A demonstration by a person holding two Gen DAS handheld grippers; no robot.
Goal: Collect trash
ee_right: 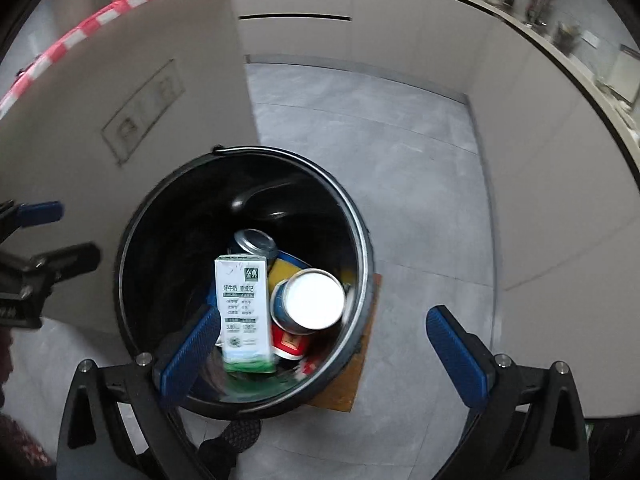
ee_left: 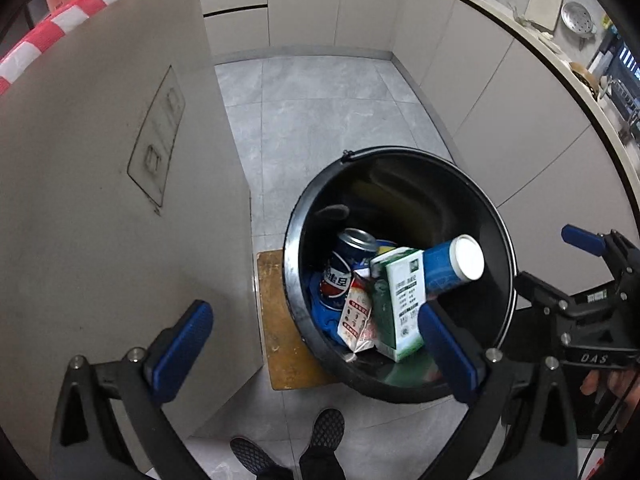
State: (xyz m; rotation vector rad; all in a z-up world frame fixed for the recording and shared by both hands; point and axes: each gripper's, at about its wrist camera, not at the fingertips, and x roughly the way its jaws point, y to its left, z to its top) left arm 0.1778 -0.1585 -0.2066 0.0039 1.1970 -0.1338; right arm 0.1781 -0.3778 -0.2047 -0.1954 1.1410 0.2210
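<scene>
Hovering right over the bin (ee_left: 400,272), both sets of tongs, left tongs (ee_left: 316,344) and right tongs (ee_right: 324,352), spread wide with nothing between the pads, so probably just dropping stuff in from above. Sitting on a brown mat (ee_left: 280,320) on the floor, tucked beside a cabinet panel (ee_left: 100,160), handy for tossing things. Black, round, shiny rim, pretty well filled: green and white carton (ee_right: 242,308) upright, blue cup (ee_right: 308,300) tipped with its white end up, blue soda can (ee_left: 348,268), small red and white packet (ee_left: 356,320). Shoes (ee_left: 296,440) just below the rim.
</scene>
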